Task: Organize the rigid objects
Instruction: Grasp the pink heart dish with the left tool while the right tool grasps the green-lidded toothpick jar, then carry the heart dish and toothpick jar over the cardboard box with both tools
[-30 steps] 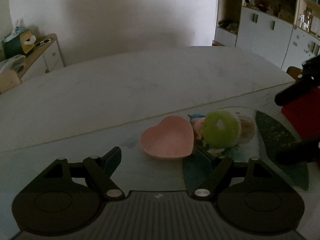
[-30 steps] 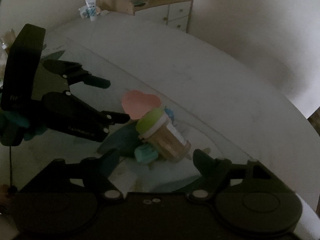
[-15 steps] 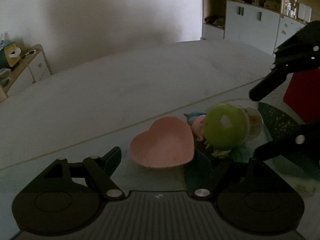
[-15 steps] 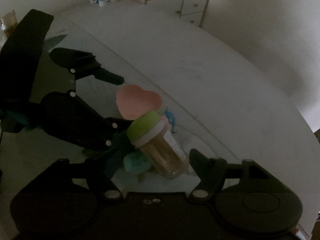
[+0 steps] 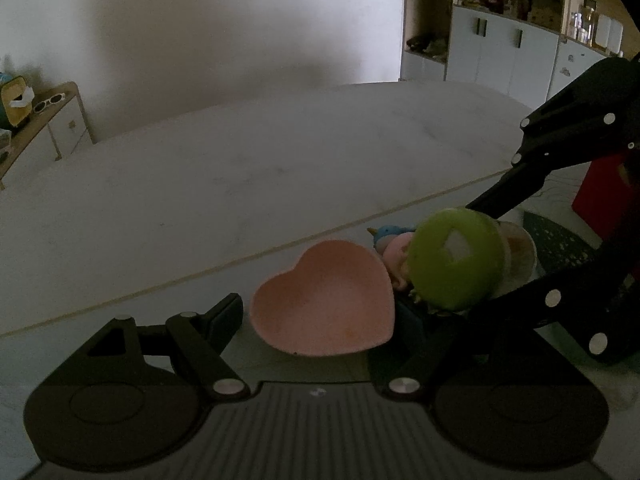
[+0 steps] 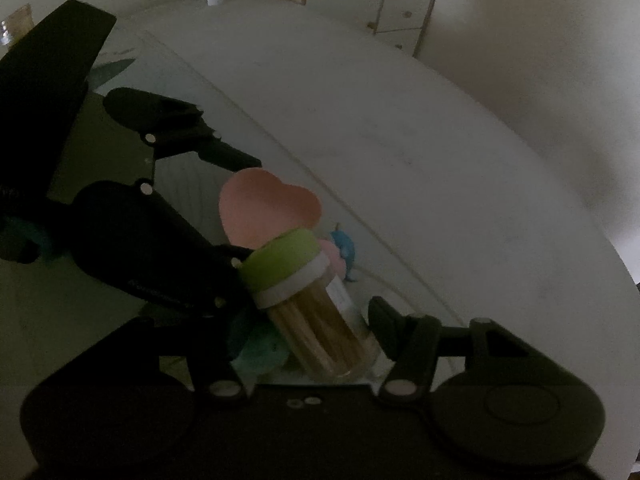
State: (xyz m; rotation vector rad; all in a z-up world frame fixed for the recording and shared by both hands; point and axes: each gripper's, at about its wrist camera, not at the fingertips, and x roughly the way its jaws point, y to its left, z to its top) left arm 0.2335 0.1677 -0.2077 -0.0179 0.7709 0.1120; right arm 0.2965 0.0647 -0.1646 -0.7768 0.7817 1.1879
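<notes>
A pink heart-shaped dish (image 5: 326, 302) lies on the table between the open fingers of my left gripper (image 5: 316, 316); it also shows in the right wrist view (image 6: 268, 206). A clear jar with a green lid (image 5: 456, 262) lies on its side beside the dish, full of wooden sticks (image 6: 320, 320). My right gripper (image 6: 306, 328) is open with its fingers on either side of the jar body. A small pink and blue toy figure (image 5: 394, 246) lies behind the jar. A teal piece (image 6: 260, 350) lies under it.
The left gripper's black body (image 6: 132, 216) fills the left of the right wrist view. A dark green leaf mat (image 5: 560, 240) lies under the objects. A low cabinet (image 6: 400, 12) and white cupboards (image 5: 500, 52) stand beyond the white table (image 5: 240, 184).
Both grippers have moved closer to the pile. The right gripper's fingers now flank the jar, and the left gripper's fingers flank the pink dish.
</notes>
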